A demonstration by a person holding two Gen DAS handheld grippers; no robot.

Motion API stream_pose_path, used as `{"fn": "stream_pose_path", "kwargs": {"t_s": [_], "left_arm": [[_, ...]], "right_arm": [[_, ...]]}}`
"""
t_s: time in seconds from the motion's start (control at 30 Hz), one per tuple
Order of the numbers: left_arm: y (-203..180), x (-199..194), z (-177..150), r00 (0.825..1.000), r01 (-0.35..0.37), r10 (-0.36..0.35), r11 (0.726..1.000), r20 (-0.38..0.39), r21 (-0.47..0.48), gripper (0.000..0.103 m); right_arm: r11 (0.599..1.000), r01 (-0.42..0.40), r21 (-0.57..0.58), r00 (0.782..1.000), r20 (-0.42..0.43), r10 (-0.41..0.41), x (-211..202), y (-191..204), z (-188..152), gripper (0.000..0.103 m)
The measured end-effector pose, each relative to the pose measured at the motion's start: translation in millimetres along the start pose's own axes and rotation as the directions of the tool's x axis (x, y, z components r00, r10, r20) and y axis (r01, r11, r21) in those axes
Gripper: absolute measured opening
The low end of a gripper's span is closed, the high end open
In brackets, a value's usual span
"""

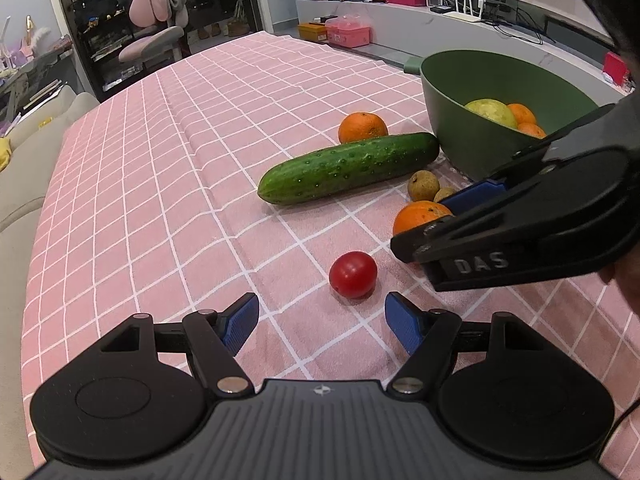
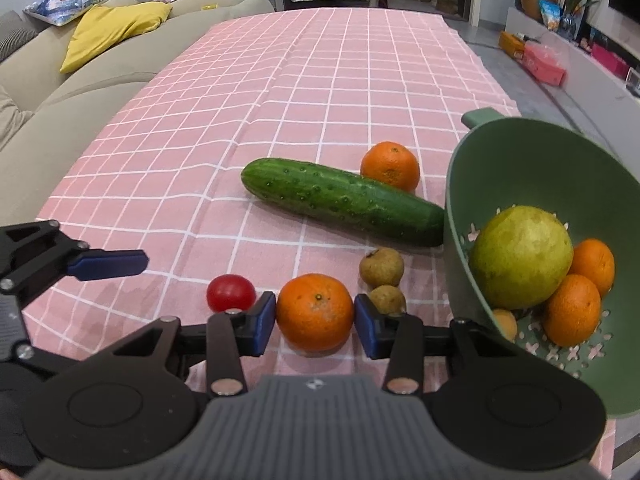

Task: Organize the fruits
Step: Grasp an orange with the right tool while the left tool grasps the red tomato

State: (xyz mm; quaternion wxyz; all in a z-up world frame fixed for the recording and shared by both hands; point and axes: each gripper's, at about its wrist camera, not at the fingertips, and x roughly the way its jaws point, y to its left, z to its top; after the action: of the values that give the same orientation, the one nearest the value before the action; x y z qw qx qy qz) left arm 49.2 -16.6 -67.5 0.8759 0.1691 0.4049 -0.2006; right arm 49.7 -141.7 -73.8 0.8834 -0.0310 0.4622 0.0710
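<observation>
A green colander bowl (image 2: 532, 152) holds a large green-yellow fruit (image 2: 522, 258) and several oranges. On the pink checked cloth lie a cucumber (image 2: 344, 202), a far orange (image 2: 390, 166), two small brown fruits (image 2: 382, 266), a red tomato (image 2: 231, 292) and a near orange (image 2: 315, 312). My right gripper (image 2: 315, 322) has its blue pads touching both sides of the near orange. My left gripper (image 1: 322, 322) is open and empty, just short of the tomato (image 1: 353, 274). The right gripper also shows in the left wrist view (image 1: 444, 218), over the near orange (image 1: 420, 216).
A beige sofa (image 2: 80, 92) with a yellow cushion runs along the table's left side. A low shelf with pink boxes (image 2: 546, 64) stands to the right. The cloth's far part (image 2: 320, 60) bears nothing.
</observation>
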Motion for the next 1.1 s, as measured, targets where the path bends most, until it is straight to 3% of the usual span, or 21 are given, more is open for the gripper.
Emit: {"fn": "stream_pose_path", "kwargs": {"t_s": [0.3,0.63,0.87,1.03,1.1], "left_arm": [[0.9,8.7,1.8,1.000,0.025,-0.025,0.999,0.009,-0.036,0.076],[-1.9,13.1,0.8,1.000,0.027,-0.026,0.999,0.015,-0.045,0.074],[-2.9,18.9,3.0,0.999,0.045,-0.043,0.997,0.029,-0.062,0.068],[-4.2,22.5,4.6,0.998,0.053,-0.050,0.995,0.034,-0.084,0.055],[-2.6,23.2,4.4,0.998,0.059,-0.056,0.994,0.040,-0.096,0.044]], "right_arm": [[0.999,-0.043,0.007,0.999,-0.022,0.043,-29.6,-15.0,-10.9,0.039],[1.000,-0.030,0.007,0.998,-0.056,0.030,-37.2,-32.6,-22.1,0.039],[1.000,-0.016,0.014,0.997,-0.081,0.017,-37.2,-43.3,-30.9,0.039],[1.000,-0.021,0.021,0.996,-0.081,0.023,-37.7,-45.0,-31.2,0.040],[1.000,-0.025,0.019,0.997,-0.077,0.027,-38.1,-43.4,-30.0,0.040]]}}
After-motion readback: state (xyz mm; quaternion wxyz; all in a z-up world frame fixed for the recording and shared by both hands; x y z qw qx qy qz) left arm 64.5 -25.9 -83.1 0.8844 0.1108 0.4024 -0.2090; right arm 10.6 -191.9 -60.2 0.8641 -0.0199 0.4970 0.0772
